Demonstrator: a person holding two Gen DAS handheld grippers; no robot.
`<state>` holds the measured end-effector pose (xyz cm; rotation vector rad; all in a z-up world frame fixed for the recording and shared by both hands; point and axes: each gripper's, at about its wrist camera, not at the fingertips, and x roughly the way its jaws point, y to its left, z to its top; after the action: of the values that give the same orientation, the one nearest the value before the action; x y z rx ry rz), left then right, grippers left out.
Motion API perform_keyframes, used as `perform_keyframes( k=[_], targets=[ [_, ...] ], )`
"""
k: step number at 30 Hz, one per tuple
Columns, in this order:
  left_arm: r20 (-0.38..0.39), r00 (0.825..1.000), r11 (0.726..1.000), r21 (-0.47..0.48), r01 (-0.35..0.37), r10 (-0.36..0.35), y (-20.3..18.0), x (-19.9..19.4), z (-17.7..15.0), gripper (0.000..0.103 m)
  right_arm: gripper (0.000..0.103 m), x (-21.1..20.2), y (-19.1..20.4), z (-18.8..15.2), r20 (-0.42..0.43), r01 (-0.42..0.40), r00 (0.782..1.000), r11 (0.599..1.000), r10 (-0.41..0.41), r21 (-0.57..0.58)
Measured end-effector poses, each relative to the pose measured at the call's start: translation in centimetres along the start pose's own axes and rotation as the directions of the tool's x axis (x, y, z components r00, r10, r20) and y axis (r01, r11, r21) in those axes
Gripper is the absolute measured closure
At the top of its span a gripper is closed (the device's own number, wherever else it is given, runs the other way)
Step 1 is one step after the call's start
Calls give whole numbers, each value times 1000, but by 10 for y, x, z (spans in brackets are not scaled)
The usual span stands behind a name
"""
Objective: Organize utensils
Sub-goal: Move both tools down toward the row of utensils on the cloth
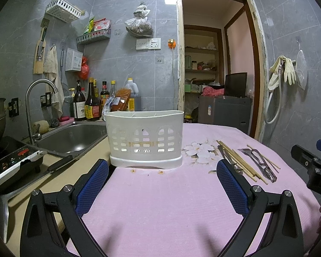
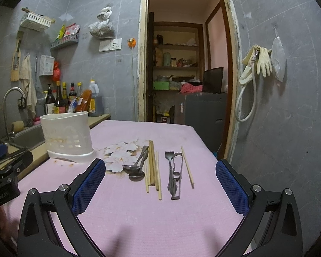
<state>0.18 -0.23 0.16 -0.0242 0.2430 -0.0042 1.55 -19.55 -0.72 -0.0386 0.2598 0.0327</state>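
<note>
**Nothing picked up yet: utensils laid out, holder waiting**

I read this as the very start of the job. Both sets of fingers are spread wide and carry nothing. My left gripper [image 1: 162, 184] points at the white slotted utensil holder [image 1: 145, 139], which stands upright near the left edge of the table [image 1: 160, 203], beside the sink [image 1: 75, 137]. My right gripper [image 2: 160, 184] hovers above the cloth, facing the utensils, which lie in a loose row to the right of the holder and well apart from it.

From the right wrist view I count two spoons [image 2: 137, 167], overlapping, bowls toward me; just beside them a bunch of wooden chopsticks [image 2: 153, 167]; then metal tongs [image 2: 174, 173] with a toothed end pointing away; and one single chopstick [image 2: 187, 167] to the far right.

My guess for the next move: bring the right gripper down over one item, probably the tongs or the lone chopstick since they lie clear of their neighbours, narrow the fingers on it, then carry it left and drop it upright into the holder. The chopsticks are thin and flat on the cloth, so I expect them to be fiddly to pinch.

The table wears a pink cloth with a white flower print [image 2: 122, 152]. Grey tiled walls, sauce bottles [image 1: 92, 102] behind the sink, an induction hob [image 1: 10, 158] at far left, and an open doorway [image 2: 182, 53] to a storeroom beyond.
</note>
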Motion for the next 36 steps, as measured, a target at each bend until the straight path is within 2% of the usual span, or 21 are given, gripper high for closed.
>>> perform_keyframes(
  k=[5,9,12,15,20,29,32,34,36],
  targets=[
    [44,999,1000,-10,11,-10,-1,2,11,4,0,0,-2,13,22,-6,1000,1000,7,-29],
    [85,996,999,31,10,-13,-9,6,27,4,0,2,-8,27,56,-10,998,999,12,-51],
    [87,996,997,74,10,-17,-18,16,40,4,0,8,-15,41,77,-1,997,997,7,-76],
    [59,997,994,93,48,-54,-25,29,52,4,0,18,-24,55,82,7,997,993,3,-116],
    [-28,991,989,68,131,-129,-34,57,66,4,0,40,-38,69,64,15,998,986,-5,-168],
    [-129,970,971,93,221,-208,-60,104,71,4,1,93,-69,70,-58,-25,998,992,17,-126],
    [-174,956,962,98,256,-237,-67,122,68,4,11,114,-75,65,-116,-42,993,994,30,-104],
    [-204,944,956,88,281,-259,-70,132,65,5,28,125,-78,61,-155,-58,987,994,43,-95],
    [-245,928,947,84,309,-281,-75,145,62,10,37,139,-80,57,-206,-68,977,994,48,-91]
  ],
)
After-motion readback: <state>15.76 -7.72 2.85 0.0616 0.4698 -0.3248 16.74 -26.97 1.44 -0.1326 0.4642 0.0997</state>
